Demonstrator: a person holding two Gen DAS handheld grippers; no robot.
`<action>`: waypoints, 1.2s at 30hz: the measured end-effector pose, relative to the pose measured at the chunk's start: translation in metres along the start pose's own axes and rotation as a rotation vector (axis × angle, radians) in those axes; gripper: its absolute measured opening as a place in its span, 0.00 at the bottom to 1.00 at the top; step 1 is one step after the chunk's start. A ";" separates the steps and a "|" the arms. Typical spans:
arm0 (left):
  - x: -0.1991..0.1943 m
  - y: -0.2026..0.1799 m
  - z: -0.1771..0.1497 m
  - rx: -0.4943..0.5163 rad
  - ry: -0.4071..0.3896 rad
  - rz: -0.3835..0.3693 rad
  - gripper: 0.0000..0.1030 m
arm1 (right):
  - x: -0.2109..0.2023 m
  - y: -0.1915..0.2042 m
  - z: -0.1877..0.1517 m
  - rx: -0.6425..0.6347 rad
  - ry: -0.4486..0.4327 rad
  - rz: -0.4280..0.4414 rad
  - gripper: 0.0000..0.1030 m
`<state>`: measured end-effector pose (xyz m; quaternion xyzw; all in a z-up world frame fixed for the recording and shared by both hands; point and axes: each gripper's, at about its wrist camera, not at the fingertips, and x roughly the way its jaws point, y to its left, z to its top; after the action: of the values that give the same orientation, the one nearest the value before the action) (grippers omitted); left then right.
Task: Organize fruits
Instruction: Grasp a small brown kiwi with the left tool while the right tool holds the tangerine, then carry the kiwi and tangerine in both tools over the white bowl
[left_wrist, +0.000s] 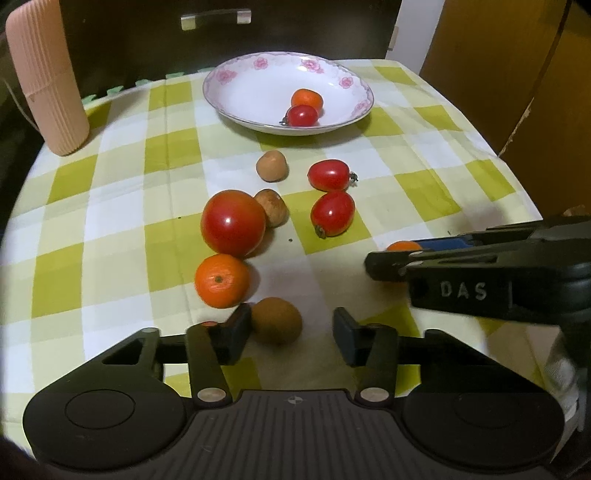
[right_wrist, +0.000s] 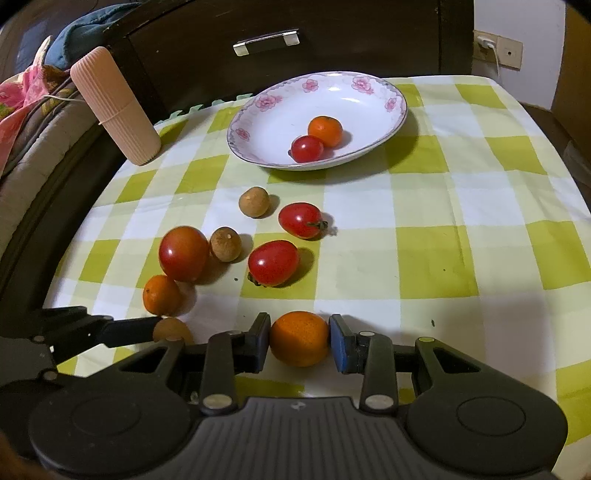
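Two fruits, a small orange and a cherry tomato, are already gathered in the flowered plate near the table's far edge; eight are left on the cloth. The right gripper is closed on an orange at the near edge. A brown fruit is bracketed, not yet pinched, by the left gripper.

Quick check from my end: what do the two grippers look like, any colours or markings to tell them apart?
Both are matte black plastic with ribbed bodies, round side discs and silver pivot pins. The left gripper has black pads; the right gripper has blue pads on its fingers. Seen from the left wrist, the right one carries raised "DAS" lettering. No cables or sleeves show.
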<state>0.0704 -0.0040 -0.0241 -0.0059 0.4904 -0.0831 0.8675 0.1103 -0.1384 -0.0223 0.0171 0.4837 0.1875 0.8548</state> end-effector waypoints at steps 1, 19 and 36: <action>-0.002 0.001 -0.001 -0.001 0.003 0.000 0.47 | -0.001 -0.001 -0.001 0.003 0.002 -0.002 0.32; 0.001 -0.009 0.000 0.017 -0.005 -0.010 0.59 | -0.007 -0.006 -0.007 0.017 0.011 -0.007 0.32; -0.006 -0.010 0.001 0.016 -0.007 -0.007 0.36 | -0.011 -0.005 -0.008 0.013 0.026 -0.032 0.32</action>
<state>0.0666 -0.0130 -0.0180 -0.0010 0.4866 -0.0900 0.8690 0.1000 -0.1476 -0.0186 0.0123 0.4961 0.1711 0.8512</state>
